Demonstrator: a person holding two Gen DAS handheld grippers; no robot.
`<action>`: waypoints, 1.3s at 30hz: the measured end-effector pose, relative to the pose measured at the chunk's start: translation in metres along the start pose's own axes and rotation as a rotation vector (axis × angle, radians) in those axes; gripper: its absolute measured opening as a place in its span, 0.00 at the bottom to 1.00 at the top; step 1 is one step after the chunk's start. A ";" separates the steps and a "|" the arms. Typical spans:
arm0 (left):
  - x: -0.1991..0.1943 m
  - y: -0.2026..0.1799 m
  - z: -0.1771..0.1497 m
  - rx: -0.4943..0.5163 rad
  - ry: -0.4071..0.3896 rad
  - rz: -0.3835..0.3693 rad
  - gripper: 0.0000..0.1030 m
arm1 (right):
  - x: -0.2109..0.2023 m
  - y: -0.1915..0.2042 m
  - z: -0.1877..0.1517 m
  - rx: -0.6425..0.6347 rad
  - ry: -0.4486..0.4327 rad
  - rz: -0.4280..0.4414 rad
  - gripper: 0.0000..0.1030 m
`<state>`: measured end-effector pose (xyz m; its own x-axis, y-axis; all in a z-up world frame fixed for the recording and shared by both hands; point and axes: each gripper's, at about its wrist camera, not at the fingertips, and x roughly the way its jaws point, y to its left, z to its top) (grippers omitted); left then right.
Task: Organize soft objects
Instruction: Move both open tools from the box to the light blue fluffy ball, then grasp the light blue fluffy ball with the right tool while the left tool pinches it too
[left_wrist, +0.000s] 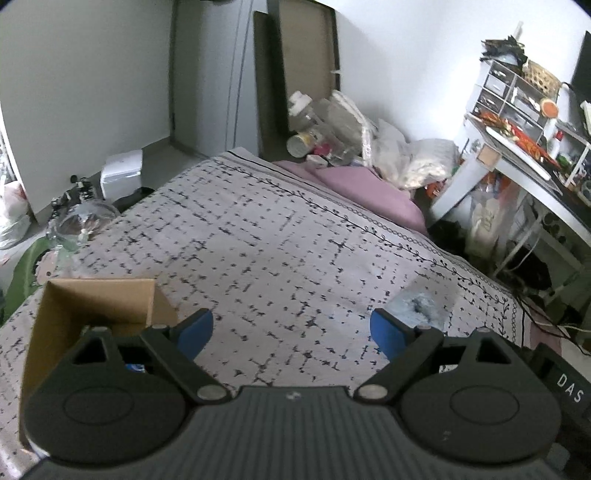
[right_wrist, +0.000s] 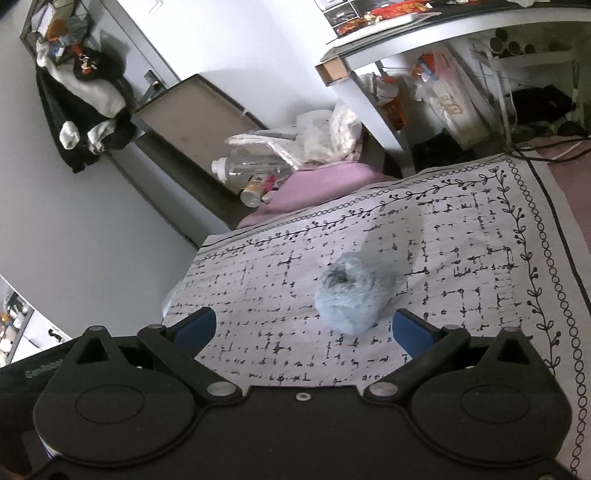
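Note:
A fluffy pale-blue ball of soft stuff (right_wrist: 351, 295) lies on the patterned bedspread (right_wrist: 461, 258), just ahead of my right gripper (right_wrist: 301, 328), which is open and empty with the ball between its fingers' line and slightly beyond. The ball also shows in the left wrist view (left_wrist: 421, 304), right behind the right blue fingertip. My left gripper (left_wrist: 291, 330) is open and empty above the bedspread (left_wrist: 258, 229). An open cardboard box (left_wrist: 92, 310) stands on the bed at the left gripper's left side; something blue shows inside it, mostly hidden.
A pink pillow (left_wrist: 369, 188) lies at the bed's far end, with plastic bags and bottles (left_wrist: 332, 129) piled behind it. A cluttered white desk (left_wrist: 535, 162) stands right of the bed. Clutter and a white box (left_wrist: 122, 173) sit on the floor at left.

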<state>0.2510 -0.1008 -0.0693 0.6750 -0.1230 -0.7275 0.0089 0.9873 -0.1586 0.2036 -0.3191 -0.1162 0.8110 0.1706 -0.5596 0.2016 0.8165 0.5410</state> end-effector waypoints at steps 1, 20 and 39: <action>0.004 -0.002 0.000 -0.001 0.004 -0.004 0.88 | 0.001 -0.001 0.001 0.003 -0.001 -0.007 1.00; 0.066 -0.030 0.000 -0.036 0.032 -0.105 0.80 | 0.042 -0.031 0.011 0.100 0.011 -0.039 0.89; 0.150 -0.050 -0.002 -0.089 0.131 -0.257 0.51 | 0.093 -0.063 0.009 0.221 0.061 -0.048 0.55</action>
<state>0.3503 -0.1690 -0.1718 0.5583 -0.3853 -0.7347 0.0985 0.9101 -0.4025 0.2713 -0.3598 -0.1967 0.7640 0.1728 -0.6216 0.3602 0.6851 0.6332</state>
